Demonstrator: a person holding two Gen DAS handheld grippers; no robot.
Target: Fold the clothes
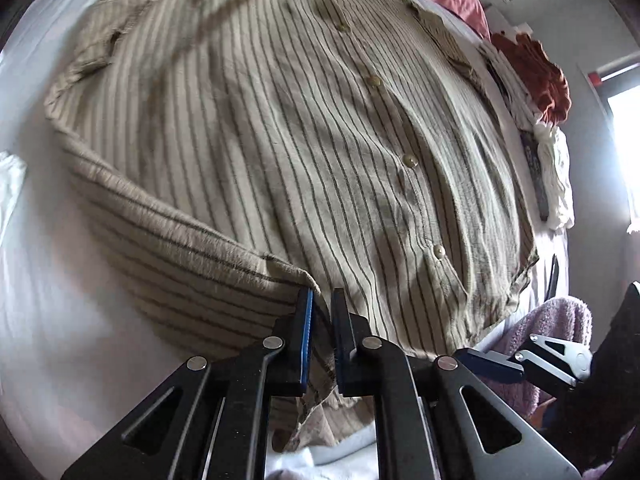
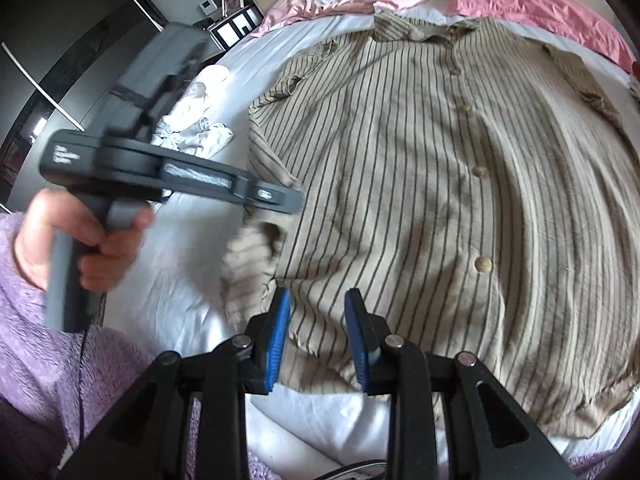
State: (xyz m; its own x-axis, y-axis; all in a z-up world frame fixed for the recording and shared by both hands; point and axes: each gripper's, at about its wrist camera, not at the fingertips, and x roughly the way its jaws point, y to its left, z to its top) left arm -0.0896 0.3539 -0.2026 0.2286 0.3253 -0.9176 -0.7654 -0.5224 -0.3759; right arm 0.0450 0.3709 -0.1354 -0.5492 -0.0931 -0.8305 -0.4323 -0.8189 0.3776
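The striped shirt lies buttoned and face up on the white bed, its collar toward the pink pillows. It is light, limp cloth that will sag and crease, so hems, cuffs and shoulder seams are the best holds. The left tongs are narrow, seemingly pinching a folded sleeve edge at the shirt's lower corner, though blur leaves this unsure. The right tongs stand partly open over the hem, holding nothing. No legible writing shows
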